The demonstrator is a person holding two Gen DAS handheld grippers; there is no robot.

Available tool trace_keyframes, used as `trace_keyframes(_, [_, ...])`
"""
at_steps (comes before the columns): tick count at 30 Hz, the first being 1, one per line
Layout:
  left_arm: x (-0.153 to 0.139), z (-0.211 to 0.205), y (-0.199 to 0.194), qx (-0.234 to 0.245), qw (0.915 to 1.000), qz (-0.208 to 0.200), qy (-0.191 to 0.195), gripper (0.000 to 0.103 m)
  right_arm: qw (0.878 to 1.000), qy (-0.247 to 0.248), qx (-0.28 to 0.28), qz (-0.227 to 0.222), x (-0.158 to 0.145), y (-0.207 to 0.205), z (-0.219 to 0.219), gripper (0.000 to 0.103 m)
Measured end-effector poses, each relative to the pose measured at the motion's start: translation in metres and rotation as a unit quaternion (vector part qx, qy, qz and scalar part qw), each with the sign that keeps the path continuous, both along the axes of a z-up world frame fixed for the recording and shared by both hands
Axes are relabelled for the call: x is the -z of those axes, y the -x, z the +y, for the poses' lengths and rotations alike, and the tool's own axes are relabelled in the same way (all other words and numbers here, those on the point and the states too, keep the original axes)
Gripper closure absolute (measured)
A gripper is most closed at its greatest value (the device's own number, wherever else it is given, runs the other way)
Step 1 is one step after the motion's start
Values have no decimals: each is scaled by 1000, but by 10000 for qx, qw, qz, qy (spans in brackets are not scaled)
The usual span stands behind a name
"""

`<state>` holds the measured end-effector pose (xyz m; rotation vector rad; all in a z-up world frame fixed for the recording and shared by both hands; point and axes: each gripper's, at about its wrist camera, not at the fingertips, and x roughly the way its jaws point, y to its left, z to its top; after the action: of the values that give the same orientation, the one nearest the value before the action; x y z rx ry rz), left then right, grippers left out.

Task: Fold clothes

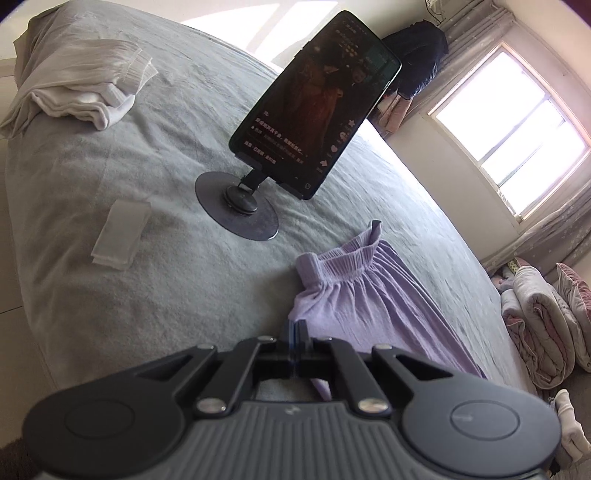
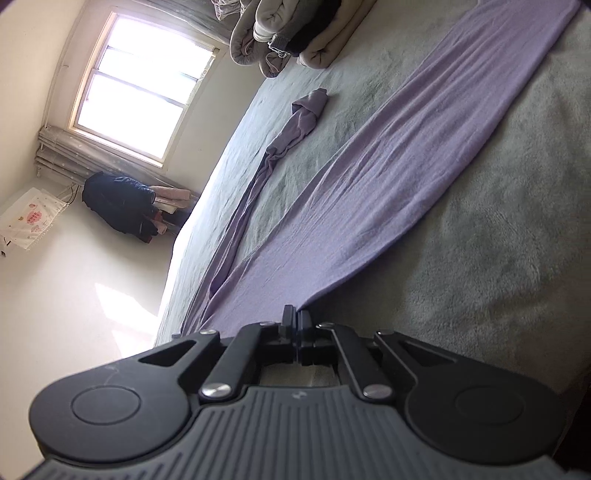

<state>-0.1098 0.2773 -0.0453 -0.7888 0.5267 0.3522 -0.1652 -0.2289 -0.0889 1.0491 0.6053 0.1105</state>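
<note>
My left tongs point(image 1: 295, 326) are pinched together on the edge of the lilac trousers point(image 1: 354, 288), just under their gathered, ribbed elastic waistband. My right tongs point(image 2: 296, 317) are closed as well, tips meeting at the hem end of the same garment, though I cannot tell how much cloth is between them. The trousers are soft, finely creased jersey: one leg lies flat and long toward 1 o'clock in the right view, the other is bunched into a thin rope toward 12. They rest on a grey fleecy bed cover point(image 1: 155, 295). At 11 o'clock in the left view stands a phone point(image 1: 314, 107) on a round metal stand point(image 1: 236, 210); at 9, a small folded white cloth point(image 1: 122, 236); at 10, crumpled white clothes point(image 1: 85, 88). Rolled quilts point(image 2: 295, 29) crowd the bed's far edge; bare cover lies open beside the flat leg.
</note>
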Motion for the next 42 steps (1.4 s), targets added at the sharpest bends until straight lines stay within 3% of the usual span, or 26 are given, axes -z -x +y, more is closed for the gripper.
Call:
trace_keyframes(9, [8,-12,-5,147,9984,252,-490,101,9987,443,-236,76,8,-4,11,102])
trace_keyframes(12, [4,-14,-3,232,9982,252,-491,93,9992,307,-258,-38,6,-3,6,91])
trace_keyframes(17, [-6,-29,4,484,9967,256,-606,75,9995,284,46,-122,3,5,-15,84])
trace_keyframes(22, [-9,-66,11,1083,9926,165,-520,65,9980,284,541,-151,0,18,-46,76])
trace_keyframes(27, [-8,-124,12,1989,9785,55,-550,64,9935,264,1102,-131,0,35,-82,76])
trace_keyframes(31, [-4,-172,10,2779,9586,-50,-613,61,9878,272,1527,-119,0,50,-108,76])
trace_keyframes(37, [4,-247,13,4049,9092,-365,-900,54,9790,185,2029,-107,1,65,-139,76])
trace_keyframes(39, [7,-272,15,4480,8867,-482,-1041,50,9765,170,2146,-104,1,68,-147,76])
trace_keyframes(42, [8,-312,20,5147,8434,-666,-1392,45,9729,127,2306,-110,0,74,-160,76])
